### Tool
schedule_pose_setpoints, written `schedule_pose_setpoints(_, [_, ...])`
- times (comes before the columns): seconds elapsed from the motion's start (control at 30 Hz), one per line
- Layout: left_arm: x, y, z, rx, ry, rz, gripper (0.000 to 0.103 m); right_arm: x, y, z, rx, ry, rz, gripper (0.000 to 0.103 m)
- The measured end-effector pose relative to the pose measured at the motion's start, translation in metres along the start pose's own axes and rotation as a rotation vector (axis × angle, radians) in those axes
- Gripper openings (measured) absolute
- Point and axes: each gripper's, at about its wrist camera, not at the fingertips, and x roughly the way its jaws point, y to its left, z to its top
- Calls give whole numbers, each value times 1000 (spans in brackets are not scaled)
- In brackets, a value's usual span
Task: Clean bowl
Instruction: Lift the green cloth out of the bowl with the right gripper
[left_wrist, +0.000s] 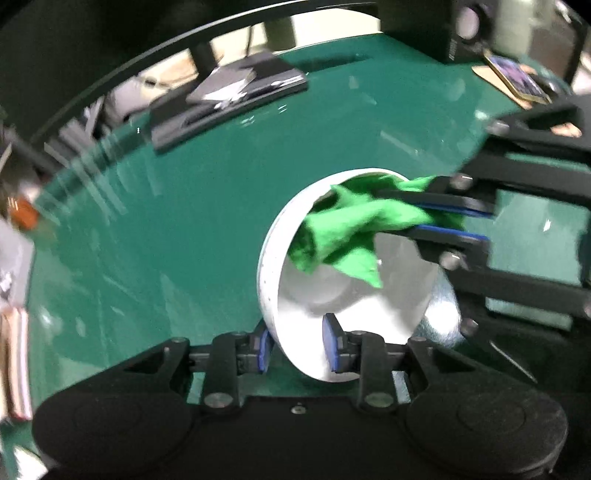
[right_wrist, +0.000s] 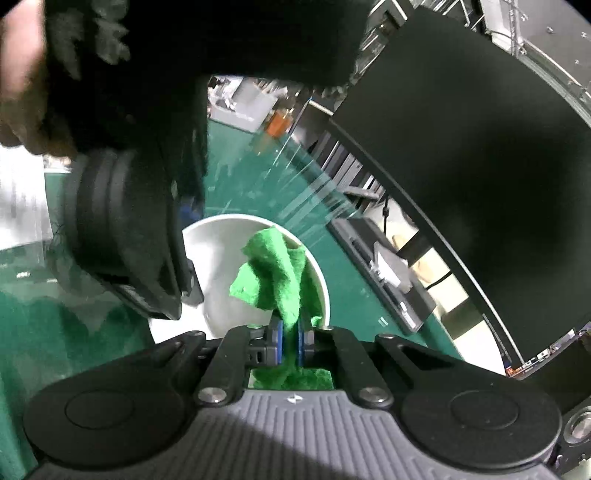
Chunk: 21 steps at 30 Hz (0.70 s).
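The white bowl (left_wrist: 269, 266) is tipped on its side over the green table mat (left_wrist: 166, 229), its opening facing right. My left gripper (left_wrist: 297, 347) is shut on the bowl's near rim, one blue pad outside the wall and one inside. A bright green cloth (left_wrist: 340, 236) hangs bunched in the bowl's mouth. My right gripper (left_wrist: 380, 212) reaches in from the right and is shut on that cloth. In the right wrist view the cloth (right_wrist: 280, 273) is pinched between the pads of the right gripper (right_wrist: 290, 332) and lies over the bowl (right_wrist: 221, 236). The left gripper's black body hides the bowl's left side there.
A black keyboard (left_wrist: 229, 103) lies at the mat's far edge below a dark monitor (right_wrist: 480, 155). A phone (left_wrist: 517, 81) and a speaker (left_wrist: 461, 29) are at the far right. A person's hand (right_wrist: 18, 92) holds the left gripper.
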Motion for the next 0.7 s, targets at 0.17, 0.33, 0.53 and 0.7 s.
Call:
schedule_pose_setpoints(0.17, [6, 14, 4, -113, 33, -41, 29, -10, -1, 3, 28, -25, -33, 4])
schedule_pose_setpoints(0.33, [12, 29, 6, -230, 64, -82, 30, -9, -20, 5, 155, -18, -67, 4])
schedule_pose_setpoints(0.53, [16, 42, 6, -364, 88, -109, 31, -4, -50, -5, 379, 29, -93, 4])
schedule_pose_setpoints(0.7, [18, 59, 10, -511, 116, -137, 31, -3, -67, -24, 651, 114, -34, 4])
